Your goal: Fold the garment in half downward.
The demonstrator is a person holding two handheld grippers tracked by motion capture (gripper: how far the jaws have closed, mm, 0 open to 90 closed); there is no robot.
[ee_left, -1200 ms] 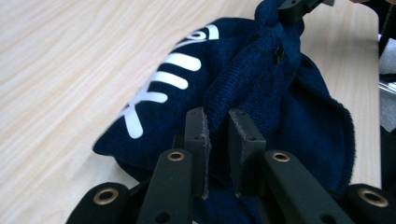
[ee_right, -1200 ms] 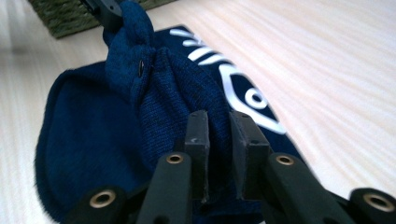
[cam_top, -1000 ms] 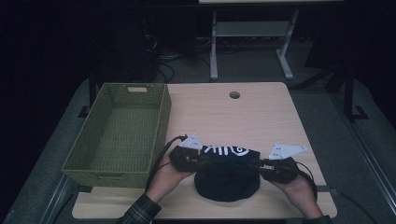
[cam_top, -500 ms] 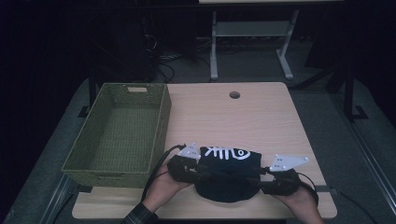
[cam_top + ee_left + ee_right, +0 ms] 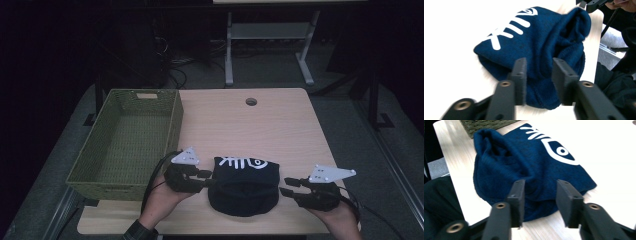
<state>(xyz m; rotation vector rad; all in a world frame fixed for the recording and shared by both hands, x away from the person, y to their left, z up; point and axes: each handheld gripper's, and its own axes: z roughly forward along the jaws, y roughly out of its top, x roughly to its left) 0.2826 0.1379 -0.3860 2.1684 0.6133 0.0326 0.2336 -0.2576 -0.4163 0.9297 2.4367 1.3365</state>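
A dark blue knit beanie (image 5: 243,187) with a white fish-skeleton print lies crumpled near the front edge of the wooden table (image 5: 280,125). My left gripper (image 5: 209,178) is at the beanie's left edge, held by a hand. In the left gripper view, the left gripper (image 5: 540,62) stands open with the beanie (image 5: 541,32) showing between and beyond its jaws. My right gripper (image 5: 286,186) is just off the beanie's right side. In the right gripper view, the right gripper (image 5: 541,183) is open and the beanie (image 5: 524,162) lies in front of its jaws.
A green woven basket (image 5: 125,145) stands on the table's left side, close to the left hand. A round cable hole (image 5: 251,101) sits at the table's far edge. Beyond the table are a white metal frame (image 5: 270,35) and cables on the dark floor.
Both grippers have drawn outward from the beanie's sides, the right one more clearly, and shifted toward the front edge. The beanie has settled slightly nearer the front.
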